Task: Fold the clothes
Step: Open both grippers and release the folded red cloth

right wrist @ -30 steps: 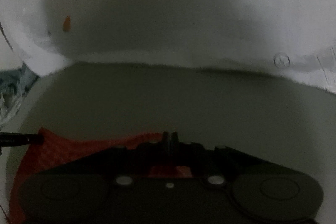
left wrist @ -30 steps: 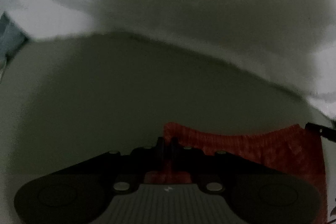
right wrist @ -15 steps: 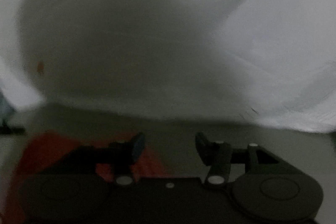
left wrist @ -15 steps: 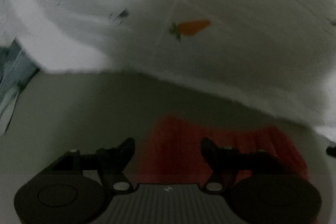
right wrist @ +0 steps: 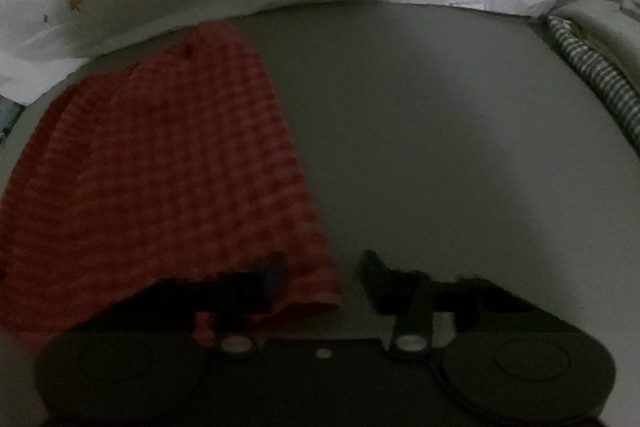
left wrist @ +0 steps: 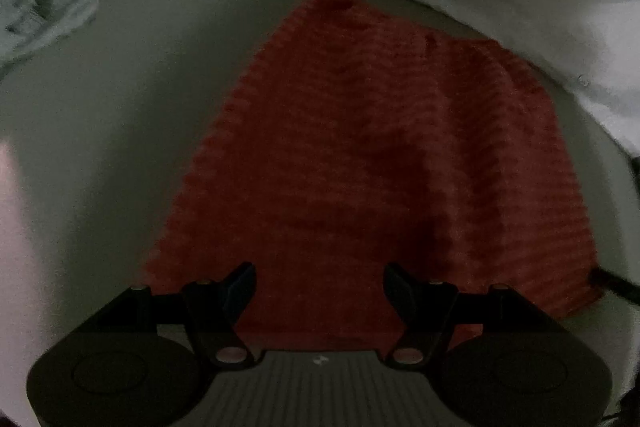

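Now | red cloth (left wrist: pixel 372 163) ahead under left tool (left wrist: pixel 319 281) | both tools released, empty

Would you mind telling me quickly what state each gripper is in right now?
Left gripper: open, holding nothing, above the red cloth.
Right gripper: open, holding nothing, at the cloth's corner.

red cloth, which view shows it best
The left wrist view: the red cloth fills the centre, nearly whole, ribbed texture clear. The right wrist view shows it pushed to the left, cut by the frame edge and partly behind the tongs.
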### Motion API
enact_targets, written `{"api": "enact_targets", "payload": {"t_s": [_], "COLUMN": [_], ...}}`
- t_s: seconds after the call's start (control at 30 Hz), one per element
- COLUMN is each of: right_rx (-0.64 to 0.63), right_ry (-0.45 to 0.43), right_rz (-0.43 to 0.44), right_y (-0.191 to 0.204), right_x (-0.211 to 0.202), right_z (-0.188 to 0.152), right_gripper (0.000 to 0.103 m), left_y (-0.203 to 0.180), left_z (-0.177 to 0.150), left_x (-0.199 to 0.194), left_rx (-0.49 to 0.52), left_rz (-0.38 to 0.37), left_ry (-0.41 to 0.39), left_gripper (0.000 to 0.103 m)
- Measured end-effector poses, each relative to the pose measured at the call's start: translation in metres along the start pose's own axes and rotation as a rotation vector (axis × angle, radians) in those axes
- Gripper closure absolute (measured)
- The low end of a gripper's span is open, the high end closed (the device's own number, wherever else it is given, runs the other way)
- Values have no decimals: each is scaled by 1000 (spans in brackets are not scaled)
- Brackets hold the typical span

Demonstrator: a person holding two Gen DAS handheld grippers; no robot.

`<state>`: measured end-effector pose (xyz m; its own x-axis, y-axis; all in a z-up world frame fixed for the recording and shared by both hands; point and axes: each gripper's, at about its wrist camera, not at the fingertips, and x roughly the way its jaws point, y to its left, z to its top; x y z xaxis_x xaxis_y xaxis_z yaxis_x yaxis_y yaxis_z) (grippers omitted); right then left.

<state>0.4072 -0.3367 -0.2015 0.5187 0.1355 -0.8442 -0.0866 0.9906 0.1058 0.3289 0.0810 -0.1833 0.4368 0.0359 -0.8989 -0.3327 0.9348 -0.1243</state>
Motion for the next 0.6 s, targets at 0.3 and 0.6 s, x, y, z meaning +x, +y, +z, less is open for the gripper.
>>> {"api": "enact_targets", "payload": {"t_s": [0.3, 0.6], "right_rx": [-42, -112], "right_ry": [-90, -171], "right_rz": [-206, -265], "right_y": [-58, -21], "right_x": [-19, -62], "right_z": [39, 8], "right_gripper": [101, 54], "left_y": [39, 29], "left_z": [-32, -69], "left_x": [-40, -32], "left_rx": [-88, 71], "left_rz": [106, 107], "left_ry": [-77, -28], "left_gripper": [28, 25]}}
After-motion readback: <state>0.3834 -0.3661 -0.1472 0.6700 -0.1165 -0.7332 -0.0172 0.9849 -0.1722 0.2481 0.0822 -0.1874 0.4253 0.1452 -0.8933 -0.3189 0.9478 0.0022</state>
